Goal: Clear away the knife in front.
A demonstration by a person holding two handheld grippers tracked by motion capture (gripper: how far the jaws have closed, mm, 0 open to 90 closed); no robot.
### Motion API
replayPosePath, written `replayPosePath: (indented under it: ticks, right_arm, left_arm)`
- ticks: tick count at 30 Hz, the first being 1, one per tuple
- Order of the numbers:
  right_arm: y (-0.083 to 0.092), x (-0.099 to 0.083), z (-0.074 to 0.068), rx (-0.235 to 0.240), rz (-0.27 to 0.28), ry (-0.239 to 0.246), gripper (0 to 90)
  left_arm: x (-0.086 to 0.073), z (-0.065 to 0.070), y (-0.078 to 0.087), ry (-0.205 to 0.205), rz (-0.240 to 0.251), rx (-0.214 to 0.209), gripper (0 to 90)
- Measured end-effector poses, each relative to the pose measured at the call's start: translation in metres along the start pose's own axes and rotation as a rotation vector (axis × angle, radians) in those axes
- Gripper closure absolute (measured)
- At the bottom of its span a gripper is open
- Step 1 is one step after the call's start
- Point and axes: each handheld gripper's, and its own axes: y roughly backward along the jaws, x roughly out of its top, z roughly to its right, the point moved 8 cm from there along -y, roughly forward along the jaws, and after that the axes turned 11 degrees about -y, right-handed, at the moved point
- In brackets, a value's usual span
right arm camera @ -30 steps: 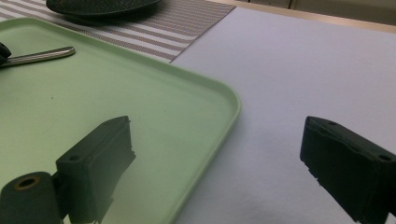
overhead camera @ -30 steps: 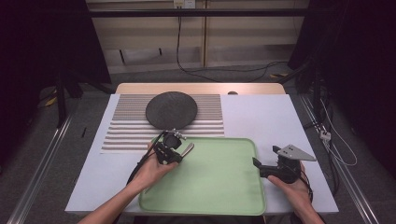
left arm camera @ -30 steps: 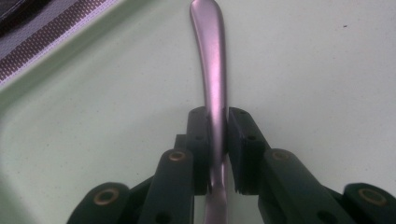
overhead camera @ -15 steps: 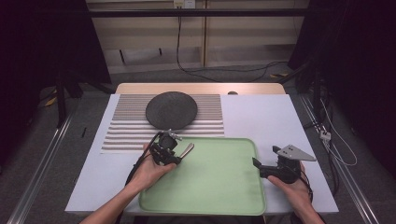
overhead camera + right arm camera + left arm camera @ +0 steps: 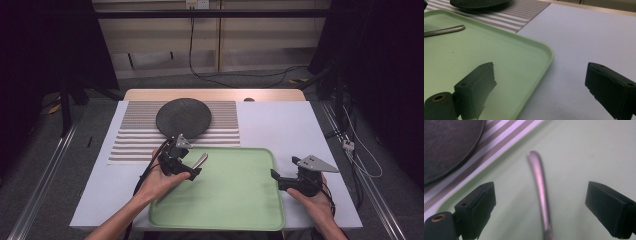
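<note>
Left gripper (image 5: 541, 202) jaws just opened wide, metal handle (image 5: 540, 195) loose between

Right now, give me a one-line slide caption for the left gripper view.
Left gripper open, jaws just spread, metal utensil handle lying loose between them on the green tray.

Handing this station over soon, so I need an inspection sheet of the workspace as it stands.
Surface: white table, striped mat at its far left.
Job's things: metal utensil handle lying on the green tray.
Clutter: dark round plate on the mat.
Grippers: left gripper jaws just opened, handle between them, untouched; right gripper open astride the tray's edge.
Cables: one trails from each gripper.
Surroundings: floor cables, dark curtains.
</note>
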Motion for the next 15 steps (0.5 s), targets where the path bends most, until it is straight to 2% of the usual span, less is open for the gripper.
replayPosePath:
  ticks: [1,5,7,8,11,15]
  right_arm:
    - [0.0,0.0,0.0,0.0,-0.001,-0.001,9.5]
    - [-0.001,0.0,0.001,0.002,-0.006,-0.004,9.5]
    - [-0.001,0.0,0.001,0.004,-0.005,-0.003,9.5]
    - [-0.001,0.0,0.0,0.005,-0.005,-0.003,9.4]
    - [-0.001,0.0,0.0,0.007,-0.006,-0.004,9.5]
    - [-0.001,0.0,0.0,0.01,-0.005,-0.004,9.5]
  left_arm:
    - [0.002,0.002,0.001,-0.005,0.015,-0.013,8.9]
    - [0.009,0.003,0.001,-0.029,0.054,-0.006,8.9]
    - [0.01,0.005,-0.002,-0.03,0.045,-0.019,9.4]
    - [0.01,0.007,-0.003,-0.035,0.043,-0.044,10.7]
    - [0.009,0.012,-0.008,-0.05,0.034,-0.075,19.5]
    - [0.012,0.016,-0.01,-0.069,0.054,-0.059,42.3]
